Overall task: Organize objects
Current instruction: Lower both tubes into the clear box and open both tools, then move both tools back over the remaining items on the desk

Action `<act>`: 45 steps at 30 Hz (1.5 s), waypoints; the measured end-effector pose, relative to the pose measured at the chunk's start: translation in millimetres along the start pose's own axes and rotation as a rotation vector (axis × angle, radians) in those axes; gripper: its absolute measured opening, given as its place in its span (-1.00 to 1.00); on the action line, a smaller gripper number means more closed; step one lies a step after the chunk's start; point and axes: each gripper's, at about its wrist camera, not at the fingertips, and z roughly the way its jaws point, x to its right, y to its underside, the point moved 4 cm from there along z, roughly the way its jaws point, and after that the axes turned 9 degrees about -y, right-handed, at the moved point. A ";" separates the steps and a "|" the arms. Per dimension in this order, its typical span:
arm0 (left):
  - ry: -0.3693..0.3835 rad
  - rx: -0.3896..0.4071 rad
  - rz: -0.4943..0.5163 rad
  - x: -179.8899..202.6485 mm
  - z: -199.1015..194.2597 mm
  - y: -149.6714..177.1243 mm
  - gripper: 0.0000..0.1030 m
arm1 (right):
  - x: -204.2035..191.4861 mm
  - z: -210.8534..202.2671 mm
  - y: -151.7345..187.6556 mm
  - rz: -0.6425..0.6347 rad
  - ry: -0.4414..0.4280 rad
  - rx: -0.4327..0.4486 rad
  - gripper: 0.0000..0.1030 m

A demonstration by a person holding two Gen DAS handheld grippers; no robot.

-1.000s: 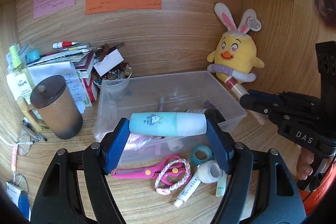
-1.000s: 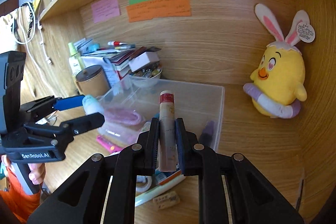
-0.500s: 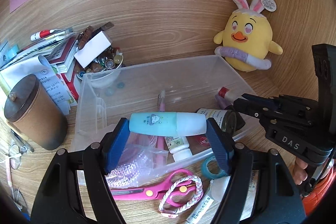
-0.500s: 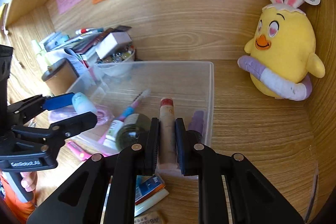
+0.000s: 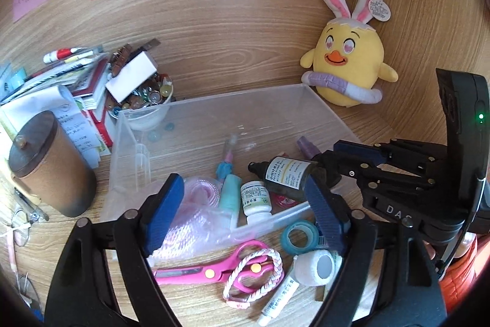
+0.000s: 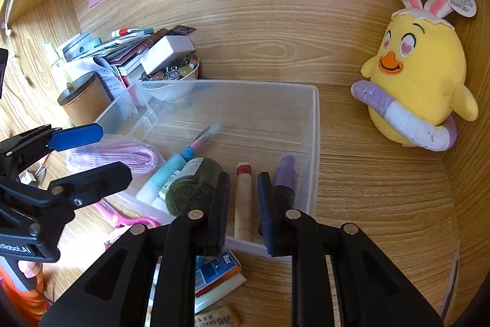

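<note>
A clear plastic bin sits on the wooden desk. My left gripper is open and empty above the bin's near edge; the teal tube lies in the bin below it. My right gripper is open, its jaws either side of the cream tube with a red cap, which lies in the bin. A dark green bottle, a white bottle, a pink cord, a pen and a purple tube also lie in the bin.
In front of the bin lie pink scissors, a braided band, a teal tape roll, a white roll and a small tube. A yellow plush chick stands at the right. A brown lidded cup, a bowl of beads and stacked books stand at the left.
My left gripper opened and dropped the teal tube into the bin. My right gripper lowered the cream tube into the bin and opened off it.
</note>
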 end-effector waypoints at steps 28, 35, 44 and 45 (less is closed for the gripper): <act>-0.003 -0.159 0.007 2.3 -20.4 118.4 0.39 | -55.6 -23.9 75.5 -0.128 -0.089 -0.092 0.04; 0.037 -0.178 0.012 2.5 -18.7 128.9 -0.09 | -67.4 2.5 81.5 -0.159 -0.134 -0.152 0.04; 0.073 -0.187 0.077 19.9 -12.6 128.8 -0.18 | -69.9 7.3 87.9 -0.172 -0.173 -0.177 -0.32; 0.074 -0.190 0.084 21.9 -10.9 128.6 -0.19 | -69.1 4.5 87.6 -0.171 -0.171 -0.169 -0.32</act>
